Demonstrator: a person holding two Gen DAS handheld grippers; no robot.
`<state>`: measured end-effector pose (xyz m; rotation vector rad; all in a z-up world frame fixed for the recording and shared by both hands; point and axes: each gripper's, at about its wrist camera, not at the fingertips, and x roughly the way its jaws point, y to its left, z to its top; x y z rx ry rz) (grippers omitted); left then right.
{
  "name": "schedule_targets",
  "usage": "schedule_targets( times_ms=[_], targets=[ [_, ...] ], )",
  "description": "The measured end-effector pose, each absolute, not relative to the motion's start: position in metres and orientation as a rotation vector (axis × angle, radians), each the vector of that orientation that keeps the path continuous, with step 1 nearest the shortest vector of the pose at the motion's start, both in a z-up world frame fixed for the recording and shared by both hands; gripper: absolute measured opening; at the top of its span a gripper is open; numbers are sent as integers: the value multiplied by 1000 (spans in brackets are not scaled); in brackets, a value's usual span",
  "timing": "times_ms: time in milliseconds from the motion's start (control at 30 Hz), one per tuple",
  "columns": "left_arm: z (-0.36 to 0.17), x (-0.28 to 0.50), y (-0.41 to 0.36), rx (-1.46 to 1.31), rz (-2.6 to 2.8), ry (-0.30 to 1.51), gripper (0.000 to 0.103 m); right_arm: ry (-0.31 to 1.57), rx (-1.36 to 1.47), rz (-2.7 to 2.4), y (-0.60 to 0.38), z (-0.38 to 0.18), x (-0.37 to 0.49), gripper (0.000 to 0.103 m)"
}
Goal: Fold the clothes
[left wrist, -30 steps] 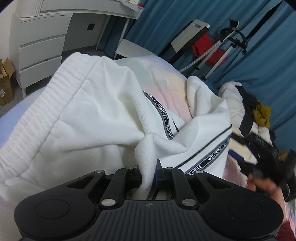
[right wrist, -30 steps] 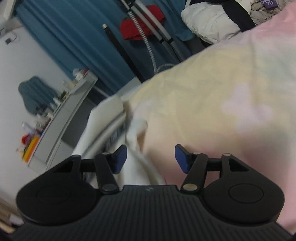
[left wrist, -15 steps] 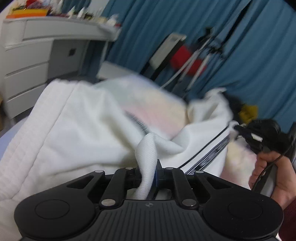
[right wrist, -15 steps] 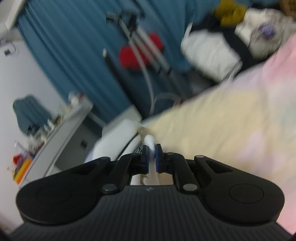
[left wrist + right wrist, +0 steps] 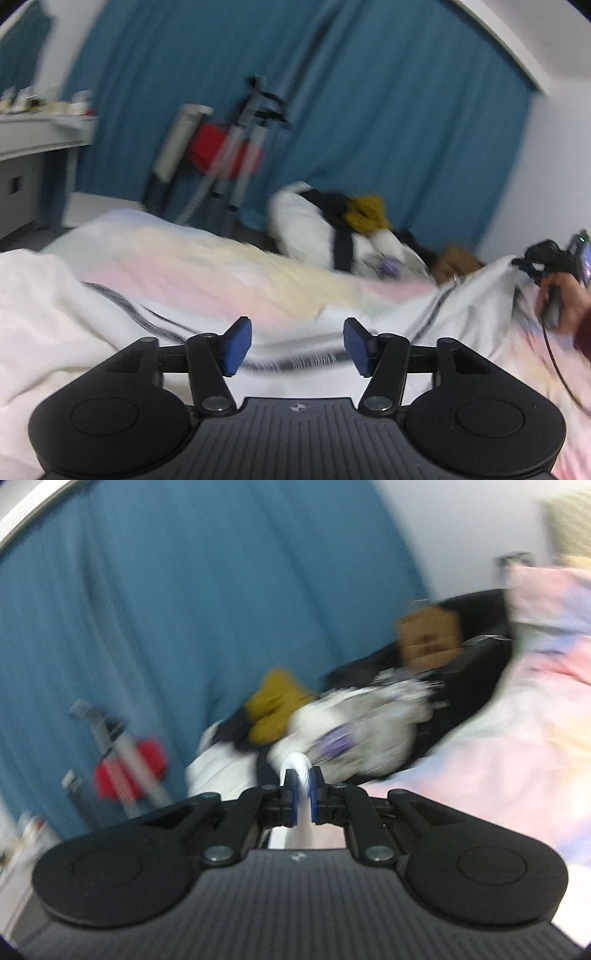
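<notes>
Left claw: we hold it spread wide, gripping nothing, low over the white garment.
Right claw: pinched on a white fold.
Progress: garment lies rumpled and stretched across the bed; folds remain.
Room: open bedding ahead; clothes pile crowds the far edge.

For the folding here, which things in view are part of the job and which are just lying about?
In the job:
- white garment with striped trim
- right tool, shut on a fold of it
- left tool, open above it

Lying about:
- pile of clothes
- pastel bedcover
- blue curtain
- cardboard box
</notes>
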<state>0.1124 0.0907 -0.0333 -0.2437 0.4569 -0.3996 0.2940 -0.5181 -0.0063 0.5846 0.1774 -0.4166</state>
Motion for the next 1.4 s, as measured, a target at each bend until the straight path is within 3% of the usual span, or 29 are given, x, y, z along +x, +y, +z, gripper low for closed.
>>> schedule_targets(
  times_ms=[233,400,567,733,867,900,933,967,1033,1233,1400],
  targets=[
    [-74,125,43,-122,-409,627,62,248,756,-622,-611,-136,229,9],
    [-84,134,27,10,-382,609,63,282,843,-604,-624,-210,209,9],
    [-69,165,12,119,-417,569,70,272,855,-597,-623,-216,208,9],
    [-64,230,-9,136,-535,665,79,269,849,-576,-624,-215,208,9],
    [-66,279,-28,145,-620,766,79,279,829,-583,-622,-208,210,9],
    [-70,289,-35,141,-628,806,77,282,827,-585,-622,-208,211,9],
    [-75,298,-41,124,-610,856,67,284,828,-587,-622,-208,211,9],
    [-81,308,-48,106,-584,917,45,285,827,-586,-621,-207,211,9],
    [-93,321,-63,87,-505,1045,15,283,824,-584,-621,-206,210,9],
    [-62,330,-70,60,-333,887,11,238,842,-541,-621,-191,207,9],
    [-40,360,-67,20,-266,760,11,79,799,-413,-616,-148,204,9]
  ],
)
